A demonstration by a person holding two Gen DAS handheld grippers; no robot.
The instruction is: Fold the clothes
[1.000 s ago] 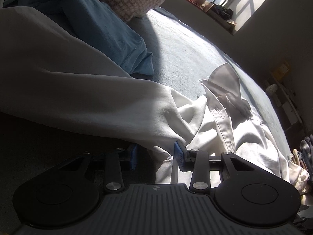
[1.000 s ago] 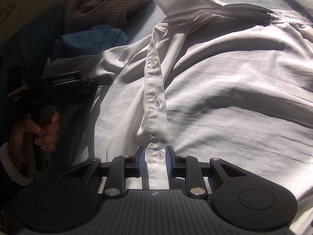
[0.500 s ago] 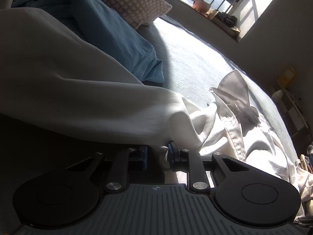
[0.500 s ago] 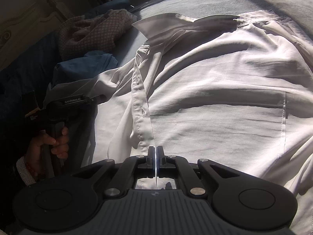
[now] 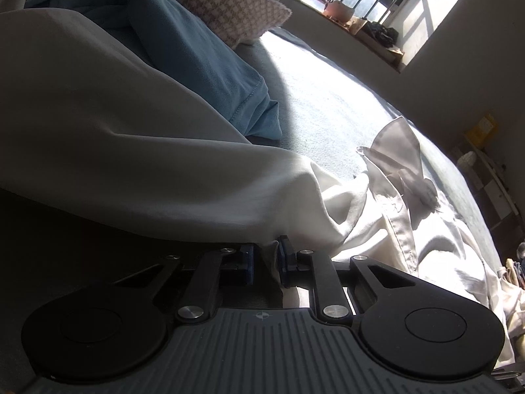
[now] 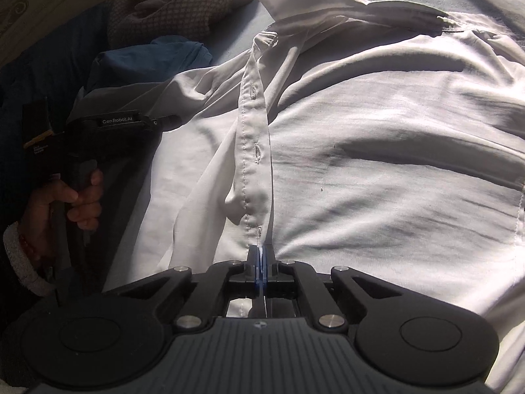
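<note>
Right gripper: you've pinched the button strip, so the front panel can lift.
Left gripper: clamped on a sleeve fold.
Shirt: spread open, unfolded, on the bed.

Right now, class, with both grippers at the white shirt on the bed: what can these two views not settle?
- Left wrist view: how firmly the left gripper bites the white shirt; the pinch is in deep shadow.
- Right wrist view: the shirt's hem, hidden by the right gripper body.
- Right wrist view: the shirt's far sleeve, cut off by the frame edge.
- Left wrist view: the windowsill items, too small to identify.
</note>
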